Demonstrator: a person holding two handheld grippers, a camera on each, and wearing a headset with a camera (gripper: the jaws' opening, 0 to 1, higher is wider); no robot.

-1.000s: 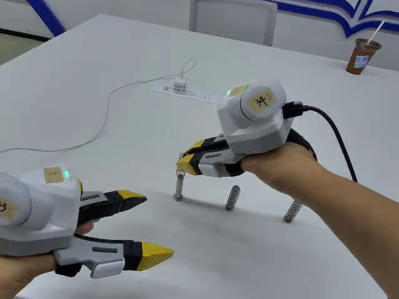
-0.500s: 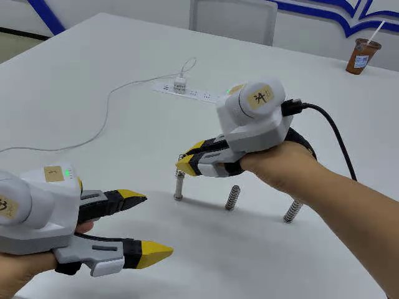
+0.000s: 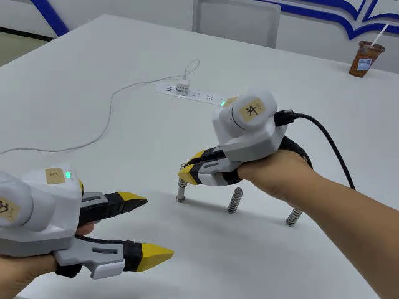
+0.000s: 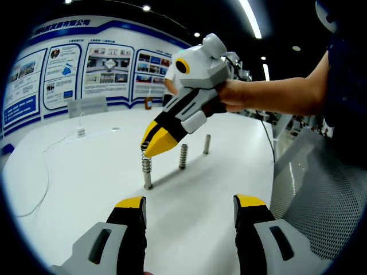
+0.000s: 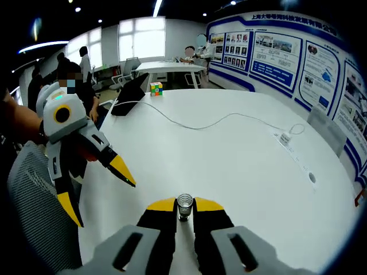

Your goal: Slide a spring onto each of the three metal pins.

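Three metal pins stand in a row on the white table (image 3: 93,112). The middle pin (image 3: 234,200) and the right pin (image 3: 293,216) each carry a spring. My right gripper (image 3: 184,175) is over the left pin (image 3: 181,193), shut on a spring (image 5: 184,204) that sits around the pin's top. From the left gripper view the spring (image 4: 147,165) hangs on the pin under the right gripper (image 4: 156,144). My left gripper (image 3: 147,227) stands open and empty at the near left, well apart from the pins; its own view shows its wide-apart jaws (image 4: 189,201).
A white power strip (image 3: 190,93) with a thin cable lies behind the pins. A brown cup (image 3: 363,57) stands at the far right, a chair (image 3: 234,18) behind the table. The right gripper's black cable (image 3: 330,140) trails right. People sit in the background.
My right gripper has sunk a little toward the left pin with the spring in its jaws. The left gripper has stayed where it was, still open.
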